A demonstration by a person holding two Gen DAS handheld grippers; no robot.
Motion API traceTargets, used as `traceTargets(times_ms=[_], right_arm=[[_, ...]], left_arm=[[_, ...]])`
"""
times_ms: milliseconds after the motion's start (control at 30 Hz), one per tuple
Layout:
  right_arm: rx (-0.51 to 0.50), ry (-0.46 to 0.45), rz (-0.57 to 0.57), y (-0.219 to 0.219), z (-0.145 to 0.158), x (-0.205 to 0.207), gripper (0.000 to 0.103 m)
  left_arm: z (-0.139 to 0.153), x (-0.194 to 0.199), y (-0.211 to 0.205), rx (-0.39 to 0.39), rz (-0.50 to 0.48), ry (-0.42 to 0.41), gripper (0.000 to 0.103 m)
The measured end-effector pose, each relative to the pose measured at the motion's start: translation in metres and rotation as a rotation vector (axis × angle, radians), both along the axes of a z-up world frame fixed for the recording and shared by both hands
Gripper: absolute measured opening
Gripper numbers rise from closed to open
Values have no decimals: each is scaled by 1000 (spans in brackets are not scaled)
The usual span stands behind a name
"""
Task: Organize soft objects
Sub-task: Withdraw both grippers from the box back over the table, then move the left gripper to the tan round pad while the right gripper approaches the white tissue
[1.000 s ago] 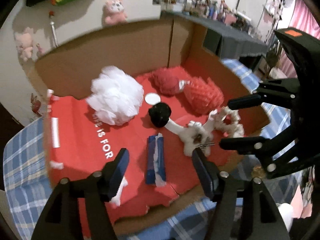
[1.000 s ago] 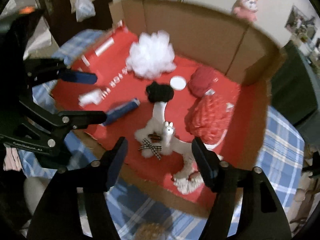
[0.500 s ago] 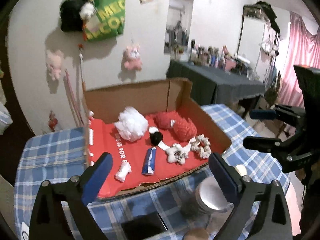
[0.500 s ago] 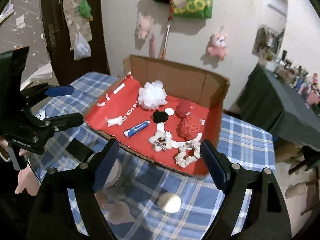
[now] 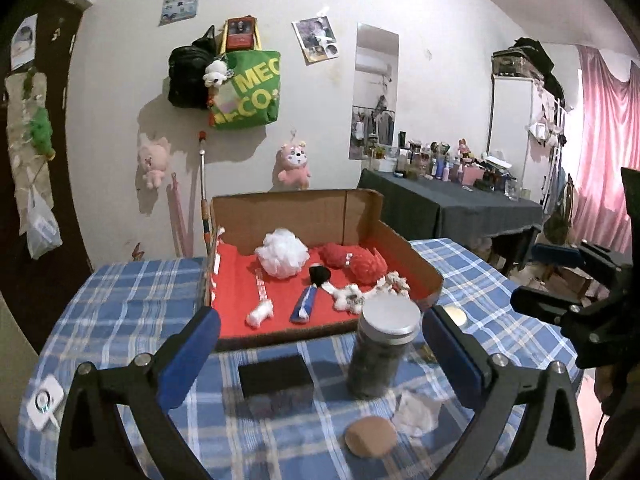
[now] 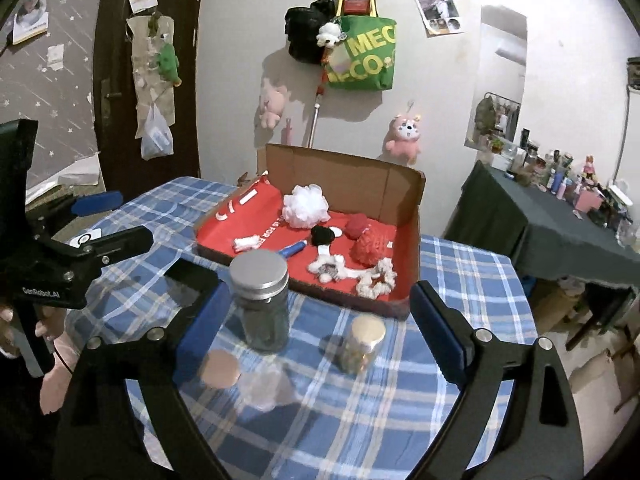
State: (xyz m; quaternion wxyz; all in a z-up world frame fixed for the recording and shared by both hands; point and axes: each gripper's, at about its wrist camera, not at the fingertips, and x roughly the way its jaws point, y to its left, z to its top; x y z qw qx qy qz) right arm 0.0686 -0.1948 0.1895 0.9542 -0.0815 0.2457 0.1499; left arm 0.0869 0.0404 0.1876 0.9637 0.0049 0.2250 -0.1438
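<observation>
An open cardboard box (image 5: 400, 248) (image 6: 344, 176) with a red lining sits at the far side of the table. In it lie a white puff (image 5: 282, 254) (image 6: 306, 206), red knitted pieces (image 5: 368, 266) (image 6: 372, 246), a black pompom (image 5: 319, 274), a blue tube (image 5: 305, 306) (image 6: 294, 249), a white plush toy (image 5: 348, 298) (image 6: 328, 268), a white scrunchie (image 5: 394, 284) (image 6: 378, 280) and a small white piece (image 5: 260, 314). My left gripper (image 5: 318, 328) and right gripper (image 6: 320, 300) hover well short of the box. Both sets of jaws are opening wide, with nothing between them.
On the blue checked cloth near me stand a silver-lidded jar (image 5: 382, 346) (image 6: 262, 300) and a small gold-lidded jar (image 6: 360, 344). A black block (image 5: 276, 374), a tan round pad (image 5: 370, 436) and a crumpled white piece (image 5: 412, 416) lie beside them. A dark table with bottles (image 6: 560, 208) stands to the right.
Both grippers have pulled back and up from over the box, which now looks small and far. Their jaws have spread wider. The jars and table front have come into view.
</observation>
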Motion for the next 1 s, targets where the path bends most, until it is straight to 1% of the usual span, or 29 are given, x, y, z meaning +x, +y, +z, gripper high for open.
traceTargets(times_ms=[100, 167, 233, 367, 500, 567, 633, 767, 1000], right_arm=[[4, -27, -21, 3, -10, -16, 93], [1, -39, -39, 4, -18, -23, 97], [3, -50, -60, 4, -29, -29, 97], [33, -35, -74, 4, -53, -32, 97], [33, -22, -103, 2, -76, -31, 97], [32, -9, -114, 1, -86, -28, 97], [40, 11, -126, -2, -95, -24, 97], [38, 42, -140, -4, -112, -19, 97], [41, 117, -148, -10, -139, -10, 97]], left_arm=[[-10, -15, 1, -14, 18, 4, 103], [-17, -24, 2, -35, 19, 3, 103], [-25, -31, 3, -60, 26, 9, 103], [-43, -43, 1, -55, 55, -2, 103], [-66, -49, -6, -42, 76, 23, 103], [-77, -49, -10, -37, 78, 42, 103], [-90, -48, -15, -11, 88, 57, 103], [-110, -42, -18, -9, 81, 108, 103], [-134, -32, -24, 6, 72, 167, 103]])
